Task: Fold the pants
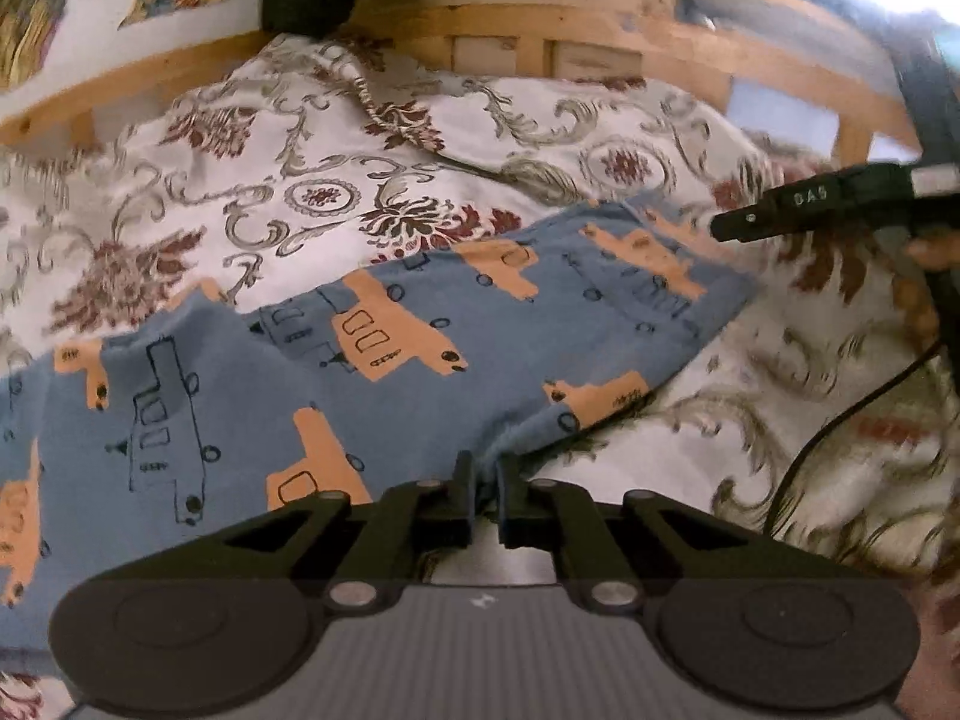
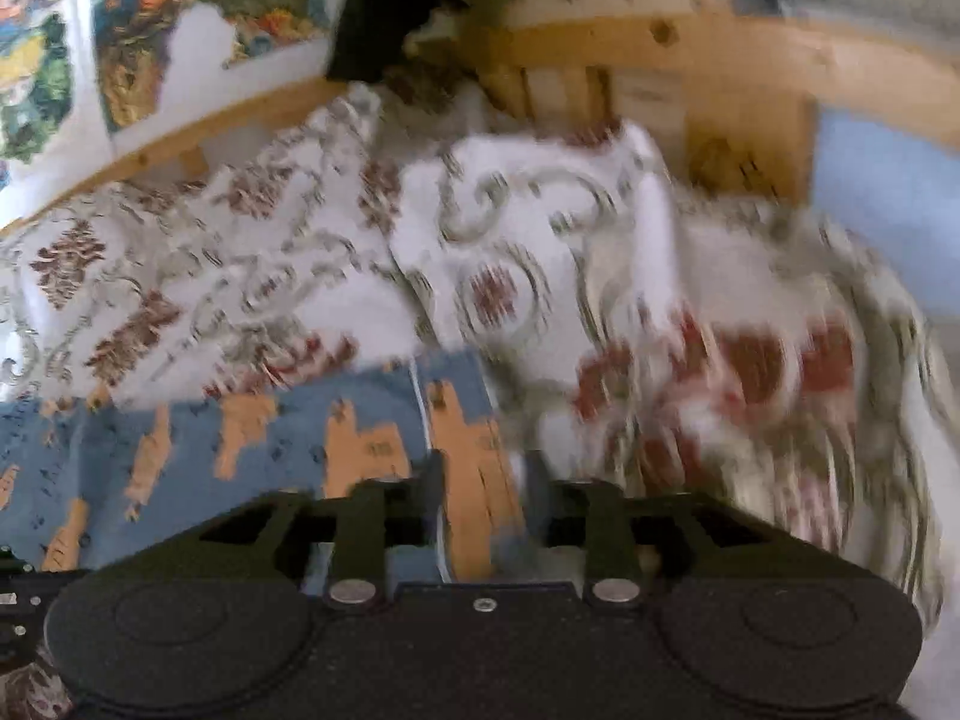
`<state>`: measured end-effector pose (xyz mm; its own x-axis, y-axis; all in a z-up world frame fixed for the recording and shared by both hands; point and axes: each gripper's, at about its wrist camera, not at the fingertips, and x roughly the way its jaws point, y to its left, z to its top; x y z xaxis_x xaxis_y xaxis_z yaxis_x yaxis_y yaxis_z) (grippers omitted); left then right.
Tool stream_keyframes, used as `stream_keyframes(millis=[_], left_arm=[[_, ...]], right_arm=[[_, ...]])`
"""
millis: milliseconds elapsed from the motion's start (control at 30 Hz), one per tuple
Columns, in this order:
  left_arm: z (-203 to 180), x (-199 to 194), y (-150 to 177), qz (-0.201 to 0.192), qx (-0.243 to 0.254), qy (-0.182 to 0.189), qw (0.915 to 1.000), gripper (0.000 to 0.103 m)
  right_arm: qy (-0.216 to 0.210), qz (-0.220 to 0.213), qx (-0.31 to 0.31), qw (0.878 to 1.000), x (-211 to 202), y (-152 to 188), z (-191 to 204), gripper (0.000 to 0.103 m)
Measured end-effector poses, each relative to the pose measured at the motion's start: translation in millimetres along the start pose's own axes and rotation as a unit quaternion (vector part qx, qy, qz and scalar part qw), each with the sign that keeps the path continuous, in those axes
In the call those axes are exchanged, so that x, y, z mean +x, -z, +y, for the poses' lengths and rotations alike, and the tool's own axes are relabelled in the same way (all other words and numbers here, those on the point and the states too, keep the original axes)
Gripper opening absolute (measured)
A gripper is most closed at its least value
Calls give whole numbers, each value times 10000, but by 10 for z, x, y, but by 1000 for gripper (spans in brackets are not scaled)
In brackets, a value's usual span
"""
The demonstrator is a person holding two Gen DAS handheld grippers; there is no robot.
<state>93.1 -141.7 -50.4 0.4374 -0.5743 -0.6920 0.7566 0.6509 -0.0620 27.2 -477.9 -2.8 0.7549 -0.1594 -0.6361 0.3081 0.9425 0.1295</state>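
Left claw (image 1: 485, 483): one; jaws drawn close together, pinching a fold of the pants' near edge between its fingertips (image 1: 462, 474).

Right claw (image 2: 483, 480): one; jaws moderately parted, with blue-and-orange fabric lying between them. The view is motion-blurred, so I cannot tell whether it grips the cloth or merely straddles it. In the left wrist view its black body shows at the right, above the pants' far corner, held by a hand (image 1: 927, 252); a black cable (image 1: 840, 420) trails from it.

Pants (image 1: 372, 360): one pair; blue with orange vehicle prints, lying spread on the bed.

Bedcover (image 1: 270, 180): one; white with maroon and grey floral scrollwork, rumpled, beneath the pants.

Bed frame (image 1: 540, 12): one; pale wood, slatted, behind the bedcover.
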Motion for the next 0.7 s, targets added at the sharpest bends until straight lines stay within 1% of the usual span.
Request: stream_keyframes(millis=[33,67,100,167,233,267,333,367,400,467,533,567,600,633,667,700], left_arm=[[57,-38,-17,-55,-194,74,9998,10],[123,-83,-33,-133,-392,113,9991,16],[193,-130,-47,-210,-567,111,9981,21],[340,-222,-81,-389,-859,-78,9955,43],[509,-309,-117,-591,-1032,-433,9920,54],[602,-344,-127,-672,-1091,-616,9898,55],[834,-365,-155,-681,-1256,-1139,9832,55],[949,-362,-159,-663,-1341,-1372,9792,55],[1088,-344,-154,-637,-1454,-1615,9740,55],[1319,-294,-125,-481,-1678,-2012,9639,54],[1529,-244,-50,-247,-1992,-2368,9506,54],[1623,-220,-8,-116,-2158,-2480,9443,54],[1690,-231,46,-88,-2326,-2493,9400,56],[1745,-271,89,-181,-2503,-2375,9384,56],[1758,-307,120,-239,-2601,-2326,9368,56],[1773,-319,114,-247,-2638,-2339,9355,57]], right_arm=[[-48,-23,-146,9999,26,-75,41,44],[-117,32,-269,9996,67,-146,68,53],[-216,141,-402,9989,156,-232,98,60],[-318,210,-562,9977,332,-335,122,60],[-313,369,-588,9971,559,-397,102,60],[-362,471,-484,9971,646,-417,81,59],[-621,734,-219,9951,812,-443,19,53],[-640,801,-206,9945,862,-448,21,46],[-613,811,-279,9944,893,-451,41,38],[-522,764,-456,9947,910,-461,82,33],[-410,667,-611,9951,865,-458,97,27],[-293,569,-720,9953,829,-465,123,25],[-91,417,-862,9954,751,-475,147,24],[31,297,-961,9949,697,-485,164,24],[69,189,-1059,9942,646,-490,176,24],[80,168,-1176,9929,638,-482,192,24]])
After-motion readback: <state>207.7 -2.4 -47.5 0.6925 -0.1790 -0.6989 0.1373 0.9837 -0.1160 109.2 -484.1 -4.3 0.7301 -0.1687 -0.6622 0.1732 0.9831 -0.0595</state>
